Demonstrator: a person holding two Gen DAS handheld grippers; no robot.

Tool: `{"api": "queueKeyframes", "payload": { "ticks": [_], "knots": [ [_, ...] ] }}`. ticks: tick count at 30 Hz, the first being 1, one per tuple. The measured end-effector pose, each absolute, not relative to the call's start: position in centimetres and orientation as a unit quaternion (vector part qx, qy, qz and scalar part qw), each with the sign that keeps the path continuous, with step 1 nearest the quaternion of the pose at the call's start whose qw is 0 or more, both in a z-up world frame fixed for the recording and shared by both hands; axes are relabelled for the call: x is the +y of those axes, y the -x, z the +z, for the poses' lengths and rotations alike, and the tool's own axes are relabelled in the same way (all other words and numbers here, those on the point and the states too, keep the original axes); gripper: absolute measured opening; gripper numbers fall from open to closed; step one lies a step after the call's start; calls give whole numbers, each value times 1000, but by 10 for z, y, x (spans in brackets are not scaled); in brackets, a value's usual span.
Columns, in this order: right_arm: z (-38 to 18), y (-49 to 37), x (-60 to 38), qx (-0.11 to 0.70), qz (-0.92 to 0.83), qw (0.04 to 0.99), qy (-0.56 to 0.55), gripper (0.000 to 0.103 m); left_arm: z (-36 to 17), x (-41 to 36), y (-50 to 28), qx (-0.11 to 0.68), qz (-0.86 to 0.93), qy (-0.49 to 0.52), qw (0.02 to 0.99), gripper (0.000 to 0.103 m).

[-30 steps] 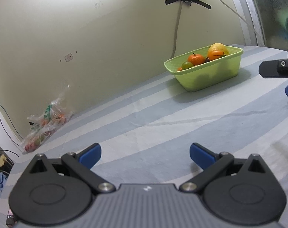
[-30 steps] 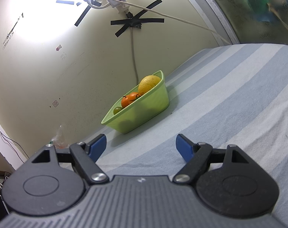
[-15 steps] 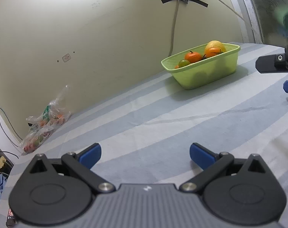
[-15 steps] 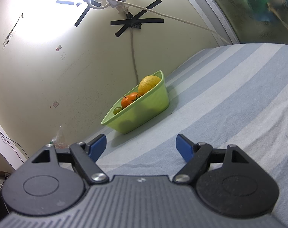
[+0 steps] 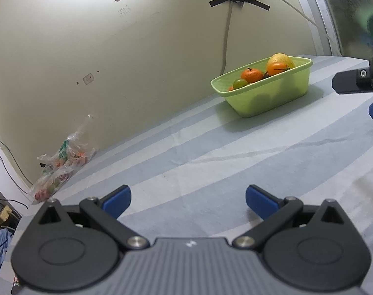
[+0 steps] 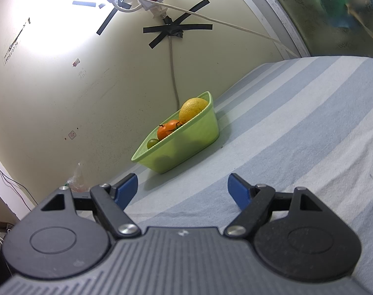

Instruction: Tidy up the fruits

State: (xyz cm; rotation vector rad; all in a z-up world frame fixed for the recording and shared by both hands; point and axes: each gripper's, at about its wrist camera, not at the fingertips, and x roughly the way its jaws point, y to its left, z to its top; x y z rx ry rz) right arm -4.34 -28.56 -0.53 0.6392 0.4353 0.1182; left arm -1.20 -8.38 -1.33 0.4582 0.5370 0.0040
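A lime green basket (image 5: 272, 95) stands on the striped cloth near the wall and holds a yellow citrus (image 5: 279, 59), two oranges (image 5: 251, 75) and a green fruit (image 5: 240, 83). It also shows in the right wrist view (image 6: 186, 145), with the yellow citrus (image 6: 192, 109) on top. My left gripper (image 5: 187, 200) is open and empty, well short of the basket. My right gripper (image 6: 184, 190) is open and empty, closer to the basket; part of it shows at the right edge of the left wrist view (image 5: 358, 83).
A clear plastic bag of fruits (image 5: 61, 169) lies at the cloth's left edge by the wall. A cable (image 6: 172, 73) taped to the wall hangs down behind the basket. Blue and white striped cloth (image 5: 235, 159) covers the surface.
The left gripper's view has shifted slightly up and down relative to the basket. The right gripper has not moved. Both stay open.
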Motion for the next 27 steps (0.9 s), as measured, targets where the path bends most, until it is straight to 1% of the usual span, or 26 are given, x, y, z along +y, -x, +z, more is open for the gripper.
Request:
{"api": "queueKeyframes", "payload": {
  "ticks": [27],
  "knots": [
    [-5, 43, -286, 212, 58, 924, -312, 82, -15, -86, 10, 291, -23, -212, 933, 103]
  ]
}}
